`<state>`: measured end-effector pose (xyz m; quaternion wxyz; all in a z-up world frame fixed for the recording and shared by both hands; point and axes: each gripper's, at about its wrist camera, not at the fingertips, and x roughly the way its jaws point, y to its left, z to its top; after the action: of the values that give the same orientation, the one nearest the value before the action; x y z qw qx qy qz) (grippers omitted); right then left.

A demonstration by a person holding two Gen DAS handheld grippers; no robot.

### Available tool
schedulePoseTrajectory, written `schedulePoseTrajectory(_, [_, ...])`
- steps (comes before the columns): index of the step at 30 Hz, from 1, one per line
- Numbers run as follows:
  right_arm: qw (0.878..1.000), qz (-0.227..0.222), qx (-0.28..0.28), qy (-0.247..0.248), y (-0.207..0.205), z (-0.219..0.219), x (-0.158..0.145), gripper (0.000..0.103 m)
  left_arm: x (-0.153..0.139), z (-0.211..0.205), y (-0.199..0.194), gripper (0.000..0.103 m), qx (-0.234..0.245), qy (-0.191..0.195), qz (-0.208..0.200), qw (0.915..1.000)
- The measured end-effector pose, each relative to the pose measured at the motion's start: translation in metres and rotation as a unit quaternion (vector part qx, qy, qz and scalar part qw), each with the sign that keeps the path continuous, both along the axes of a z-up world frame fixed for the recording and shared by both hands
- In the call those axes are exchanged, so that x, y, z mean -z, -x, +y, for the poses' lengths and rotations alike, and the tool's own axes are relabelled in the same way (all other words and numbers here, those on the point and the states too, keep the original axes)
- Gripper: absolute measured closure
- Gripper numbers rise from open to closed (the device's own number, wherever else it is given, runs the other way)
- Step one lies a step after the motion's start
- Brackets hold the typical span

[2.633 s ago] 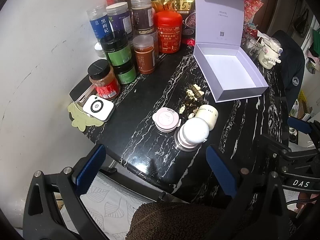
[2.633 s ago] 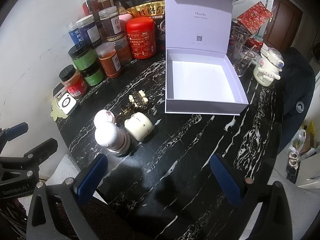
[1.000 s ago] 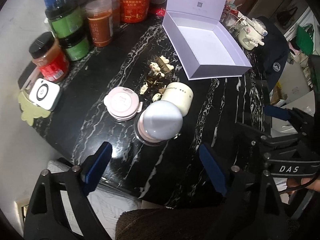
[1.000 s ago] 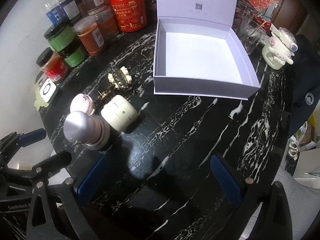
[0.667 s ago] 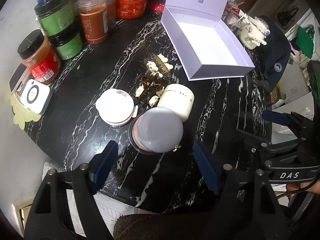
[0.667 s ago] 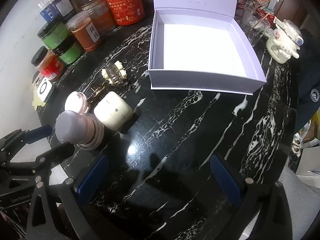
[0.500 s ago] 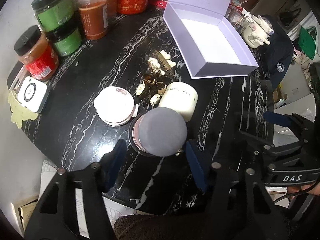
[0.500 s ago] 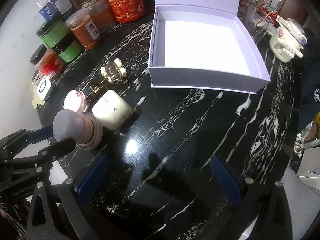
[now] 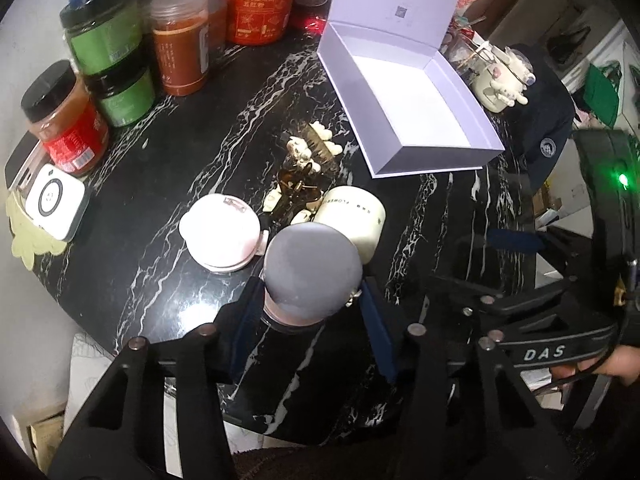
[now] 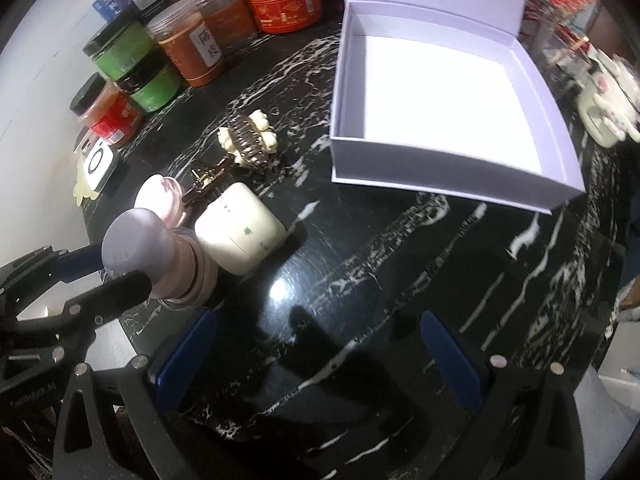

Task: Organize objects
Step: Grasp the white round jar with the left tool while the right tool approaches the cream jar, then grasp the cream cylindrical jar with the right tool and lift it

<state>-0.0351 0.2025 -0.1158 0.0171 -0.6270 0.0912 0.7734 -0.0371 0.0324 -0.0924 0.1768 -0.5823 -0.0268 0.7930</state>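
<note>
Left wrist: left tool (image 9: 310, 312) brackets the dome-capped jar (image 9: 310, 270).

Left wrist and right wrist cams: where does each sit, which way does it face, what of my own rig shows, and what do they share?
Left wrist: on the left tongs, looking down the blue pads either side of the dome-capped bottle; the right tongs' frame and a hand at right.
Right wrist: on the right tongs, open above the black marble table, facing the open lavender box; the left tongs at left.
Shared: bottle, cream jar, pink compact, hair clips, box, spice jars.
</note>
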Motion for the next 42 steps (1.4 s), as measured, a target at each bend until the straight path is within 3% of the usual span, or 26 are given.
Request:
schedulePoseTrajectory(15, [0.997,0.026,-0.078,0.005,0.027,-0.018,0.018,0.007,-0.006,-0.009,-0.001,0.056,0.002,-0.018,0.01,0.9998])
schedulePoseTrajectory(32, [0.986,0.053,-0.159,0.021,0.042,-0.035,0.033,0.034,0.013,-0.019,0.003,0.056,-0.007,-0.053,-0.028,0.9982])
schedulePoseTrajectory(34, [0.984,0.059,-0.168,0.027,0.042,-0.037,0.035,0.047,0.013,-0.02,0.003,0.056,-0.008,-0.055,-0.027,0.9981])
schedulePoseTrajectory(42, [0.982,0.063,-0.177,0.031,0.038,-0.034,0.039,0.049,0.007,-0.019,0.007,0.047,-0.013,-0.037,0.003,0.9992])
